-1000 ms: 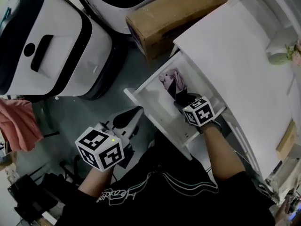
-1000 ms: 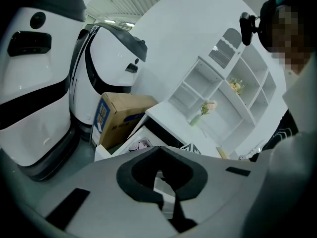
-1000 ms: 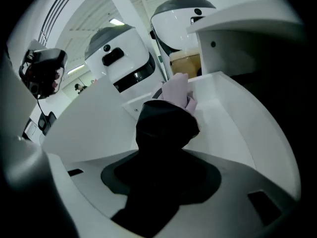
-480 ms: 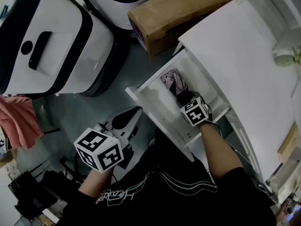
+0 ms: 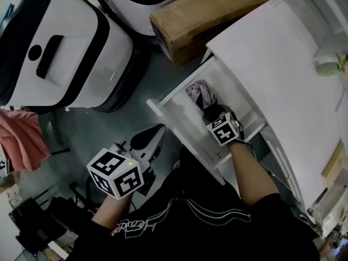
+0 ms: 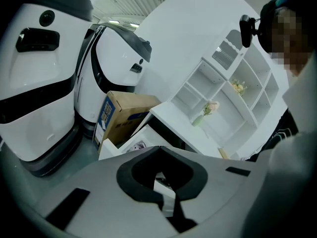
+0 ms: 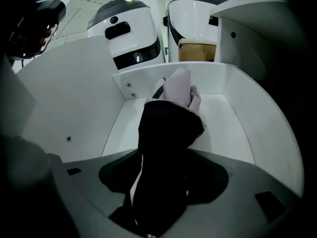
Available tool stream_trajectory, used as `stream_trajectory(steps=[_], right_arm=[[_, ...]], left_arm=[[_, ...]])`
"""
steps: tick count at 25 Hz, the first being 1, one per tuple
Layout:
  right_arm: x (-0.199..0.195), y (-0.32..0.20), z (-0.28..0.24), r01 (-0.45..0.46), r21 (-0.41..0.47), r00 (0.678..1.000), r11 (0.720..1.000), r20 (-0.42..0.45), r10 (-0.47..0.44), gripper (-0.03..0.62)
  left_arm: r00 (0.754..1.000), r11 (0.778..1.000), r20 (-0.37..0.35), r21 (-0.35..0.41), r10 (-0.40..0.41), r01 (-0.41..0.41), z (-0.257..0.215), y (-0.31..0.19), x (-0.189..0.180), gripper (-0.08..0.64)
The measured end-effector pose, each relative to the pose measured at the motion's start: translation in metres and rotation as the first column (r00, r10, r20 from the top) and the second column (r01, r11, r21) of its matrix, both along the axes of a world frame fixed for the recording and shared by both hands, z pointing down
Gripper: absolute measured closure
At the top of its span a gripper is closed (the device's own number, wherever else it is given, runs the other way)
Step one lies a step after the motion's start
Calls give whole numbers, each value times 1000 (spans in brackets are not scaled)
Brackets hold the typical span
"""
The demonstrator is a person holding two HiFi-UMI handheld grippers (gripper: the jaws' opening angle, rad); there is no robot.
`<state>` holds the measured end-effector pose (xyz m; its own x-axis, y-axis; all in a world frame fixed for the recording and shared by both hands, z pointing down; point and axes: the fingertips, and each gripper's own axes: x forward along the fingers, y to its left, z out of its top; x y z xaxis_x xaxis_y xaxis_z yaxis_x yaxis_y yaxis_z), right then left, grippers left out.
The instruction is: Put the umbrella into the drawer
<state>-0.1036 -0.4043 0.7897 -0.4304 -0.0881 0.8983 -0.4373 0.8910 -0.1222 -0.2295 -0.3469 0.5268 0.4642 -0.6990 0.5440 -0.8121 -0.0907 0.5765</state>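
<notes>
The right tongs (image 5: 210, 113) reach down into the open white drawer (image 5: 179, 128) that juts from under the white tabletop (image 5: 272, 64), and they are pinching the folded black and pale pink fabric umbrella (image 5: 200, 94). In the right gripper view the umbrella's dark end (image 7: 171, 123) runs back between the two jaws of these tongs (image 7: 163, 182), which press on it from either side, while its pink end lies farther in, against the drawer's far wall (image 7: 198, 86) and close to its floor. The umbrella is thus inside the drawer and gripped there. The left tongs (image 5: 154, 131) hang well apart from the drawer, low on the person's left over the grey floor (image 5: 109, 126); in the left gripper view their jaws (image 6: 161, 155) are pressed together with nothing between them. Beyond the drawer a brown cardboard box (image 5: 206, 15) sits on the floor just beside the tabletop's corner, and next to it stand two large white machines with black bands (image 5: 60, 48). A pale green vase with a small flower (image 5: 326, 67) stands at the far edge of the tabletop, in front of white open shelves (image 6: 233, 98)
</notes>
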Motion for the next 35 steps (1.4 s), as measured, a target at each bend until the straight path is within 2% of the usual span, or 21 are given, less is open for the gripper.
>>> stream_trajectory(steps=[11, 14, 19, 22, 24, 29, 30, 31, 32, 35], right_arm=[[12, -2, -43, -59, 77, 998, 995, 27, 57, 334], [15, 5, -68, -88, 76, 994, 993, 72, 82, 336], [22, 12, -137, -152, 133, 968, 979, 218, 121, 336], [21, 25, -188, -200, 154, 936, 967, 322, 143, 337], [19, 37, -224, -221, 152, 901, 963, 410, 142, 337], [17, 83, -314, -213, 135, 816, 968, 569, 100, 341], [16, 92, -332, -218, 133, 799, 967, 593, 98, 354], [16, 100, -350, -225, 132, 783, 965, 615, 99, 430], [16, 110, -366, -233, 133, 769, 963, 632, 98, 469], [20, 137, -401, -248, 134, 730, 959, 677, 94, 515]], left_arm=[[1000, 999, -2, 47, 23, -23, -21, 21, 10, 540], [999, 997, -1, 75, 36, -36, -33, 28, 17, 540], [996, 988, 7, 125, 86, -86, -54, 43, 39, 540], [993, 981, 17, 157, 115, -116, -69, 56, 46, 540], [991, 975, 21, 180, 129, -130, -79, 65, 52, 540], [988, 963, 30, 220, 155, -157, -112, 92, 67, 540], [986, 959, 31, 230, 164, -167, -122, 96, 67, 540], [984, 954, 32, 242, 174, -176, -132, 101, 68, 540], [983, 949, 33, 255, 182, -185, -143, 107, 69, 540], [978, 929, 50, 304, 204, -209, -169, 124, 78, 540]])
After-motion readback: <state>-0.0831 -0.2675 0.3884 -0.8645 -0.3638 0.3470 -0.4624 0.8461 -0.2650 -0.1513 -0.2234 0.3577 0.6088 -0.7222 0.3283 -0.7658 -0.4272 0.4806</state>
